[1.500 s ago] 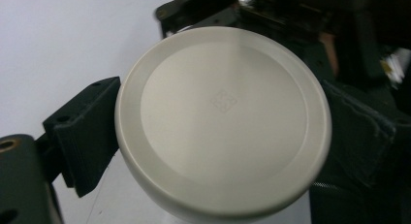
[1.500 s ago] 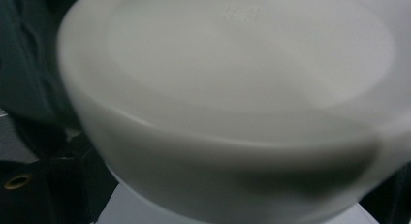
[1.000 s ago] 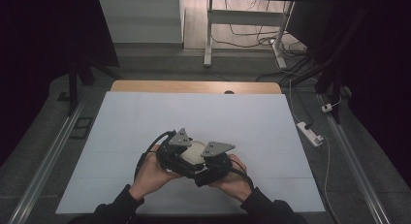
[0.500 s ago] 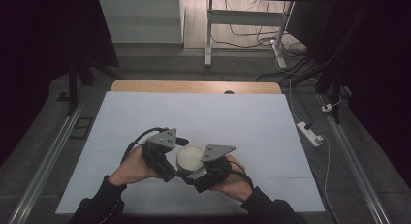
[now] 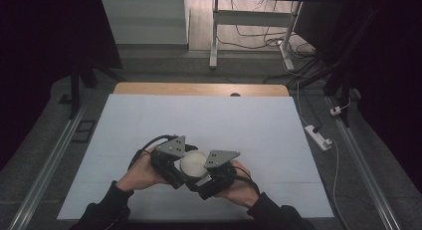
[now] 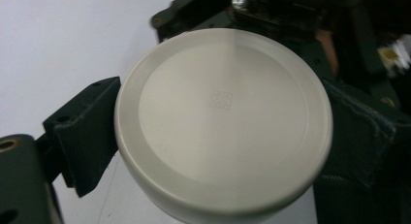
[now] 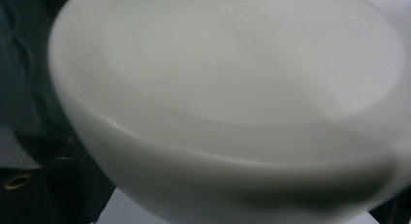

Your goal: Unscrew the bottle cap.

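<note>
A white round bowl (image 5: 193,163), seen bottom-up, is held low over the near middle of the white table (image 5: 199,120) between my two grippers. My left gripper (image 5: 180,171) comes from the left and is shut on the bowl (image 6: 223,122), one black finger (image 6: 82,136) pressing its rim. A small square mark sits at the centre of the bowl's base. My right gripper (image 5: 205,179) comes from the right. In its view the bowl (image 7: 232,103) is blurred and very close, with a dark finger (image 7: 63,185) against its side.
The table's wooden far edge (image 5: 199,88) lies beyond the white sheet. A white power strip (image 5: 318,137) with its cable lies on the floor at the right. Metal rails (image 5: 50,165) run along both sides, and desk legs (image 5: 214,36) with cables stand farther back.
The hands were pressed together a second ago. The left hand and its gripper have since swung out to the left, uncovering the white bowl between the grippers.
</note>
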Motion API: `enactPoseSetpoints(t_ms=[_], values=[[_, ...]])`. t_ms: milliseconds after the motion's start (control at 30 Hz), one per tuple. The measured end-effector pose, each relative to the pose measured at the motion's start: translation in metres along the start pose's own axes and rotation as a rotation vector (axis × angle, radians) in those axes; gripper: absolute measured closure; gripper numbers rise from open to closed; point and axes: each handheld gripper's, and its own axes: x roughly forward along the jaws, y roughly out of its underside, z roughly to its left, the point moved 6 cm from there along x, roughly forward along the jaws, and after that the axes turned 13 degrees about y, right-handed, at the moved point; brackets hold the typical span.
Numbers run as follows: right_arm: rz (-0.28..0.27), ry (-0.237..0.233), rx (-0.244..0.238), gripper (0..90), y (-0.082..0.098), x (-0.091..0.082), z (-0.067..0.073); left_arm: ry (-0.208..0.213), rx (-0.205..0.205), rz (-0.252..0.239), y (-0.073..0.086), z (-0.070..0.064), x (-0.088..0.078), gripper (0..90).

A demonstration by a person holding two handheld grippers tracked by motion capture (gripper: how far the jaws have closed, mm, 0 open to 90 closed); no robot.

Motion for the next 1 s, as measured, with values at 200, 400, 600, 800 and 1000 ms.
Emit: enactPoseSetpoints(t_ms=[200, 400, 600, 800, 1000], values=[[0.015, 0.064, 0.049, 6.6, 0.002, 0.003, -0.01, -0.109, -0.12, -0.014, -0.005, 0.007, 0.006, 7.7], [0.035, 0.127, 0.072, 6.6, 0.004, 0.006, -0.015, -0.19, -0.173, -0.003, -0.008, 0.009, 0.013, 7.7], [0.037, 0.131, 0.08, 6.6, 0.005, 0.007, -0.017, -0.179, -0.203, -0.046, -0.009, 0.01, 0.011, 7.8], [0.035, 0.131, 0.071, 6.6, 0.005, 0.007, -0.016, -0.205, -0.195, -0.057, -0.013, 0.007, 0.005, 7.8], [0.033, 0.133, 0.073, 6.6, 0.006, 0.007, -0.017, -0.224, -0.197, -0.066, -0.013, 0.006, -0.003, 7.8]])
